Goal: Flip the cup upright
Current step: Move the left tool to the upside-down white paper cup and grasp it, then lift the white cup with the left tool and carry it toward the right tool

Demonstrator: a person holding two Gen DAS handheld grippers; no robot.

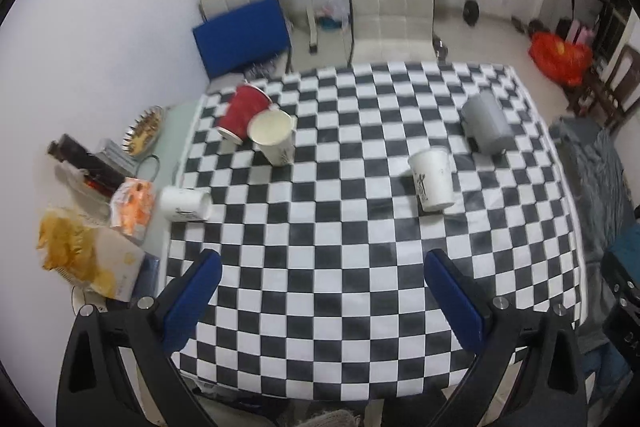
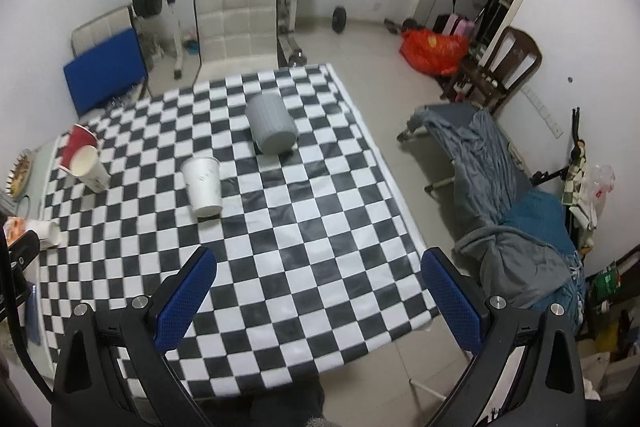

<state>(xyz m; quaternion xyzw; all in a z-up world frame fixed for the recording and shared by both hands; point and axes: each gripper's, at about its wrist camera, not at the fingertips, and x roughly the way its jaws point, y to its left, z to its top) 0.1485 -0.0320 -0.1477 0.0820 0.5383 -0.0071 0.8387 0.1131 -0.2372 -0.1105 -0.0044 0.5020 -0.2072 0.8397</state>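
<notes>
Cup count: five on the checkered desk (image 1: 360,287). Largest, a grey ribbed cup (image 1: 486,125), inverted, far right of the left claw (image 1: 322,301). One white cup (image 1: 432,179), mouth down, just nearer. Far left: cream cup (image 1: 272,135) upright, interior appears empty, touching a tilted red cup (image 1: 244,111). Small white cup (image 1: 186,203) on its side at the desk's left edge. Both claws, right claw (image 2: 318,301) included, spread wide, empty, over bare cloth.

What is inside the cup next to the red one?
The cream cup beside the red cup shows a bare, pale inside wall near its mouth. Its bottom is hidden by the tilt.
</notes>
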